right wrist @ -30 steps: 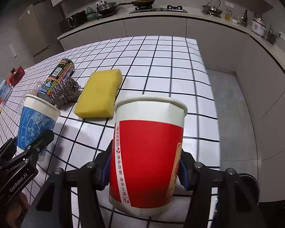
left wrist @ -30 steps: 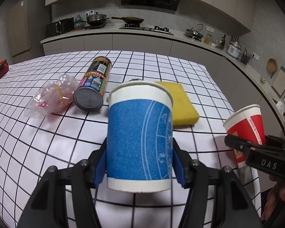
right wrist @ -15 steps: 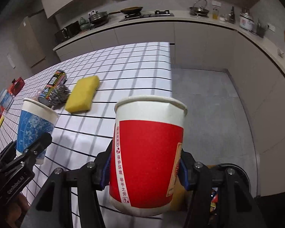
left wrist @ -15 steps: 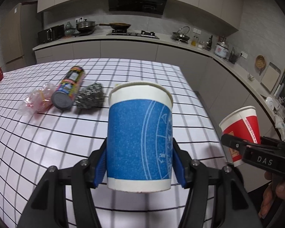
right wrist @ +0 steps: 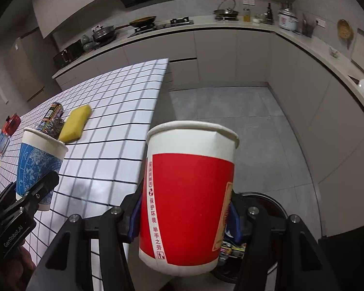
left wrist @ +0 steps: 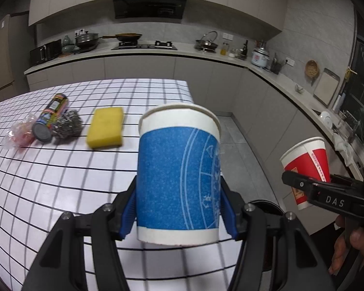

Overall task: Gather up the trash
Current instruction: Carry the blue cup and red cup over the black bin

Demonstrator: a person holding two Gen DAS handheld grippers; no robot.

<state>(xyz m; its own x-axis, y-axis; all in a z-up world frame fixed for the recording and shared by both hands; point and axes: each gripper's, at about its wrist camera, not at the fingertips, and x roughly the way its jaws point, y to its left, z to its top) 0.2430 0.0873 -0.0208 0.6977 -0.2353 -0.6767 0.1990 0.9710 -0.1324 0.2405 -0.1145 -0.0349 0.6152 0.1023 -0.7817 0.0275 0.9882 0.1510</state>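
1. The blue paper cup (left wrist: 178, 172) is held upright between the fingers of the left gripper (left wrist: 179, 208), above the near edge of the bench (left wrist: 48, 179).
2. The red paper cup (right wrist: 189, 201) is clamped upright in the fingers of the right gripper (right wrist: 185, 215), off the bench edge and over the floor.
3. A round black trash bin (right wrist: 269, 203) is seen directly behind and below the red paper cup; coloured wrappers are visible inside it, and most of its opening is blocked from view by the cup and fingers.
4. In the left wrist view the red paper cup is seen to the right of the blue paper cup, well apart from it.
5. Left on the bench beyond the blue paper cup: a yellow sponge (left wrist: 105, 127), a steel scourer (left wrist: 68, 126) just beside it, a spray can (left wrist: 51, 121) lying on its side touching the scourer, and a crumpled plastic bag (left wrist: 19, 133) at the far side of the can.
6. Nothing is seen between the red paper cup and the trash bin.
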